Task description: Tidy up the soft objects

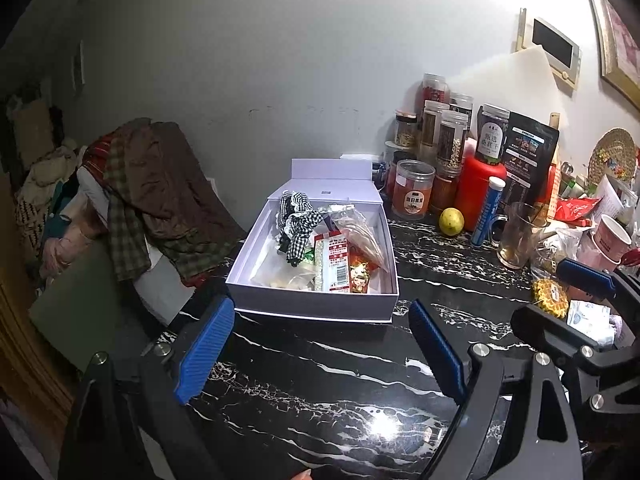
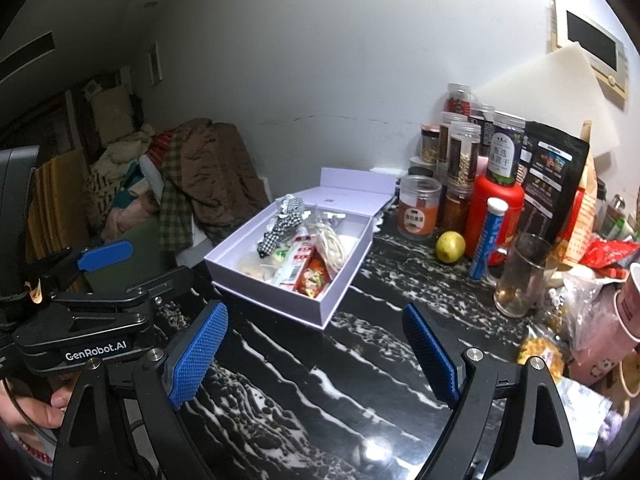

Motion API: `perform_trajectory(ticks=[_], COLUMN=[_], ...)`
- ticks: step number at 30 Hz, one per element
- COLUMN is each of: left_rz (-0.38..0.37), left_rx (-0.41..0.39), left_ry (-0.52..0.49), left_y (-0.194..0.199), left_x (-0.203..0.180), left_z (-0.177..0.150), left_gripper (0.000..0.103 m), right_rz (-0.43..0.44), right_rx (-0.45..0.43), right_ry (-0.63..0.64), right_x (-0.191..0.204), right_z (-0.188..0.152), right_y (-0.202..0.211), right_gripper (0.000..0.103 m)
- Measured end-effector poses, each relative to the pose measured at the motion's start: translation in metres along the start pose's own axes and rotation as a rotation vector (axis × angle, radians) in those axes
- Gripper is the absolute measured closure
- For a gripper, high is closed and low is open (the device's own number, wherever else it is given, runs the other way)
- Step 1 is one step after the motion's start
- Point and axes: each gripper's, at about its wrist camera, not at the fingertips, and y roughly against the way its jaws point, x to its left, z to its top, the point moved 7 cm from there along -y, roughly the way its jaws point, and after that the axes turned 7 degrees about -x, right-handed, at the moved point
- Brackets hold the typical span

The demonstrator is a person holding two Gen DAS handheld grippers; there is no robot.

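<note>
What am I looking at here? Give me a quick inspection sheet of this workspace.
Surface: black marbled counter, bare in front.
Job's things: open white box holding a checked cloth and snack packets.
Clutter: jars, red bottle, lemon, blue tube, glass, cups, all at right.
Tools: left tool and right tool both open, empty, short of the box.
Cables: nothing seen.
Surroundings: white wall; clothes pile at left.
</note>
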Motion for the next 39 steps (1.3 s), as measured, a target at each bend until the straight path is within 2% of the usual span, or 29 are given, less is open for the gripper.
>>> perform_trajectory(ticks=[39], left_rz=[-0.006], left_rx=[0.025], left_ry=[-0.028], left_y=[-0.007], left_x=[-0.012], left_z=[-0.003], left_gripper=[0.013], right_rz=[-0.036], right_rx=[0.017], right_ry=[-0.027], right_x=[-0.013], right_z=[-0.005], right_y=[0.001], right_gripper=[0.013])
